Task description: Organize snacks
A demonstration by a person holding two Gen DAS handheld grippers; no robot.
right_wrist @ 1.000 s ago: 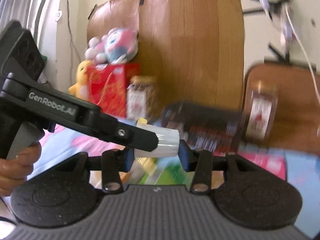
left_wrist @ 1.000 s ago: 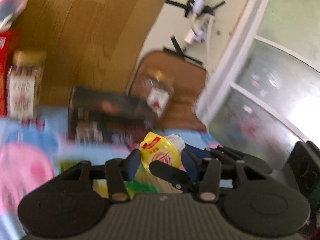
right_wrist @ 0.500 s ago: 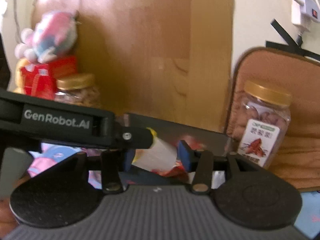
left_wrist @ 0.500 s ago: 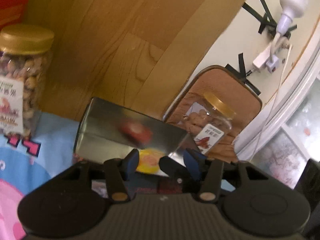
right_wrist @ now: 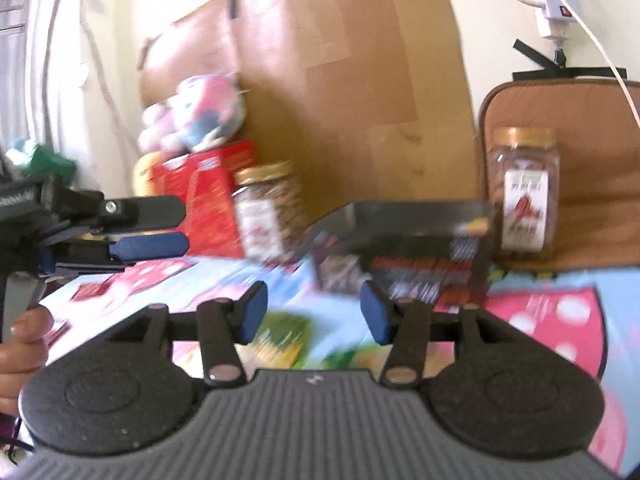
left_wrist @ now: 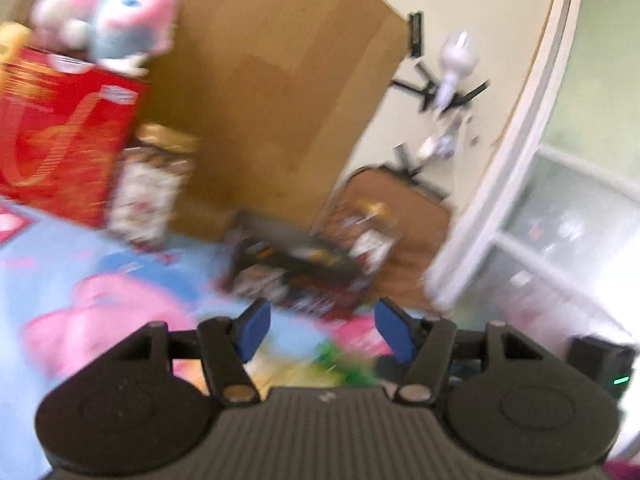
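A black snack box (left_wrist: 296, 276) (right_wrist: 404, 264) lies open-topped on the patterned cloth, between two gold-lidded jars. My left gripper (left_wrist: 324, 320) hovers in front of the box; its jaws are opening and nothing is between them. My right gripper (right_wrist: 314, 308) is also short of the box, with its jaws opening and empty. The left gripper (right_wrist: 176, 226) shows at the left of the right wrist view, its fingers apart. Green and yellow snack packets (left_wrist: 320, 364) (right_wrist: 284, 332) lie blurred on the cloth just under both grippers.
A nut jar (left_wrist: 152, 192) (right_wrist: 268, 208) and a red box (left_wrist: 60, 140) (right_wrist: 204, 204) topped by a plush toy (left_wrist: 112, 20) stand at the left. Another jar (left_wrist: 368, 236) (right_wrist: 524, 196) stands before a brown cushion (right_wrist: 580, 120). A wooden board (right_wrist: 340, 80) backs the table. A hand (right_wrist: 20, 344) holds the left gripper.
Both grippers held a yellow and white packet over the black box. Now the packet is out of both jaws, the jaws stand wider, and both grippers have drawn back from the box.
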